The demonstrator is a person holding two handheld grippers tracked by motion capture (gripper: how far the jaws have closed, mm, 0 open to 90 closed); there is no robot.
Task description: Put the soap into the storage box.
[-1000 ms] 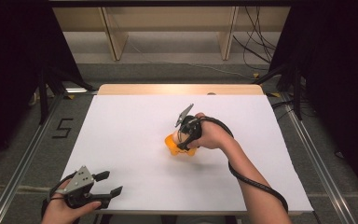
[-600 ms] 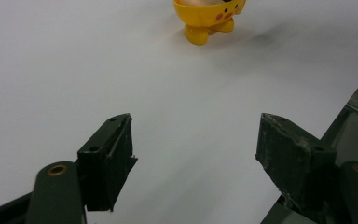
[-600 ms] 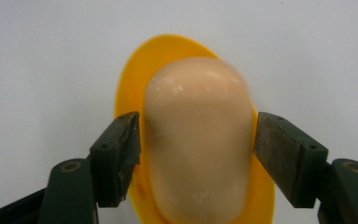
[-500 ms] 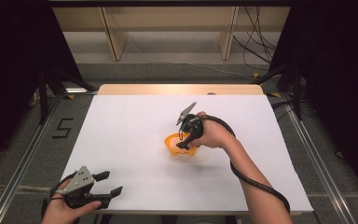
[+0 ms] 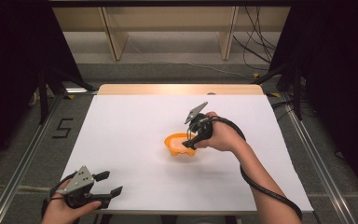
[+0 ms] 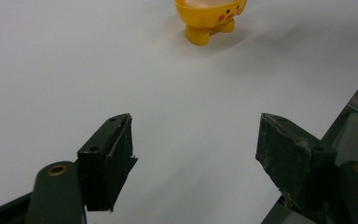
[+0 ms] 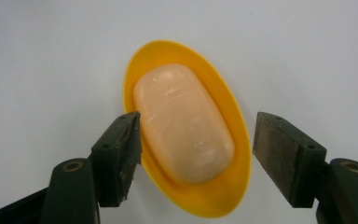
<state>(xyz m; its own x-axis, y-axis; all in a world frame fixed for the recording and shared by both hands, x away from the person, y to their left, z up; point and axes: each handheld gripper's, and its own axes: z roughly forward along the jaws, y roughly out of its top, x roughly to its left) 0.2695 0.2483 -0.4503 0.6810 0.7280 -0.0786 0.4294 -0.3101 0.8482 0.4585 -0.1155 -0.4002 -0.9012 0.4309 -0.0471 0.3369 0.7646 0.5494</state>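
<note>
Item 1: dish [image 5: 179,145]. Yellow, oval, on stubby feet, with a duck face printed on its side in the left gripper view [image 6: 210,16]. It stands on the white table [image 5: 130,135] just right of centre, about 3 o'clock from the middle.

Item 2: soap [image 7: 182,122]. Pale peach bar lying flat in the dish, its long axis running roughly 11 to 5 o'clock in the right gripper view. It sits loose in the dish; nothing grips it.

Item 3: your right gripper [image 7: 196,156]. It hangs straight above the dish, pointing down. Jaws wide, holding nothing. The left jaw overlaps the dish rim at 9 o'clock; the right jaw stands clear of the rim at 3 o'clock. The spread looks wider than the dish, not only the soap.

Item 4: your left gripper [image 5: 103,184]. It rests at the near left edge, around 7 o'clock, well apart from the dish. Jaws wide, nothing between them.

Risks, as judged from here:
- If you close at this spread, you may catch the rim instead of the soap. The dish could tip on its small feet.
- Soap is slick. A pinch across its rounded sides may squirt it out.
- The jaws look off-centre. The left one would touch first and could shove the dish sideways.
- Nothing steadies the dish.
</note>
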